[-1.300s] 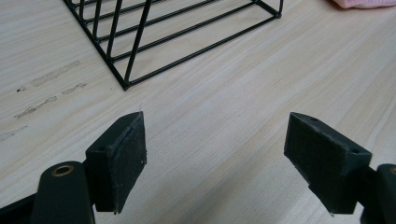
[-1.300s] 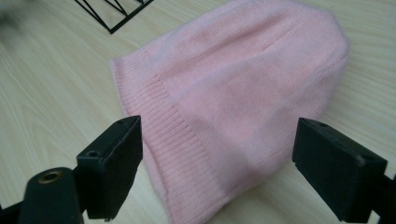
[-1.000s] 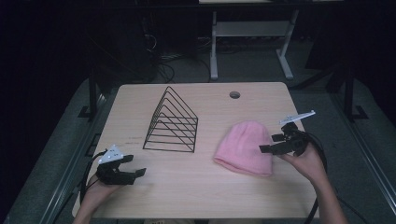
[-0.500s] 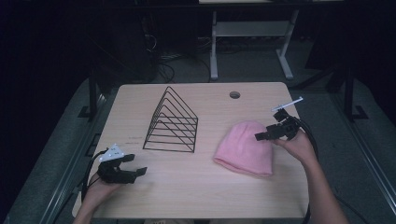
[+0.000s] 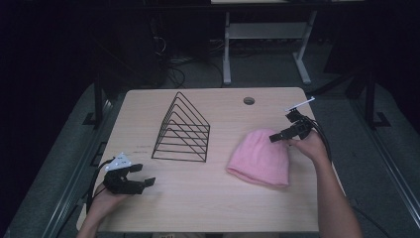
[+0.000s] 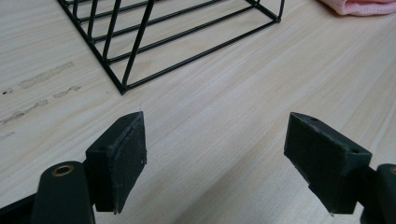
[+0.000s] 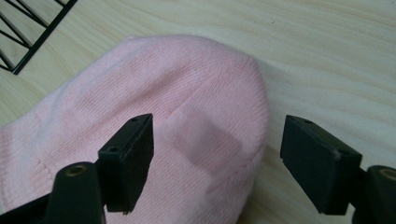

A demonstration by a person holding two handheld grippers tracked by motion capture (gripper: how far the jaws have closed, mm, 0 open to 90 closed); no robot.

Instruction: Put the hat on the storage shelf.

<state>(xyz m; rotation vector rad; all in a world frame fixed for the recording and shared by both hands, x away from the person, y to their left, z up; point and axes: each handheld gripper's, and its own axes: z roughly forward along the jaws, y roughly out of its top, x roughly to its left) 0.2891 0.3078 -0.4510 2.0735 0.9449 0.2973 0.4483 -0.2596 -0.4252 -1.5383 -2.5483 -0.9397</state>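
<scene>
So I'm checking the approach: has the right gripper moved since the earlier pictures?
Yes. The right gripper has moved up along the table's right side, toward the round hole, fingers closing over the pink beanie's crown.

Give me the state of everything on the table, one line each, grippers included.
Pink beanie: lying flat on the table, not gripped.
Wire rack: standing on the table, empty, untouched.
Right gripper: jaws open and just been closing, poised over the beanie's crown.
Left gripper: open, nothing between its jaws, near the table's front edge.

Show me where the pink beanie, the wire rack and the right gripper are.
pink beanie (image 5: 260, 157), high view, middle of the knit.
wire rack (image 5: 184, 130), high view, its sloping wires.
right gripper (image 7: 217, 163), right gripper view, midway between its fingers.
</scene>
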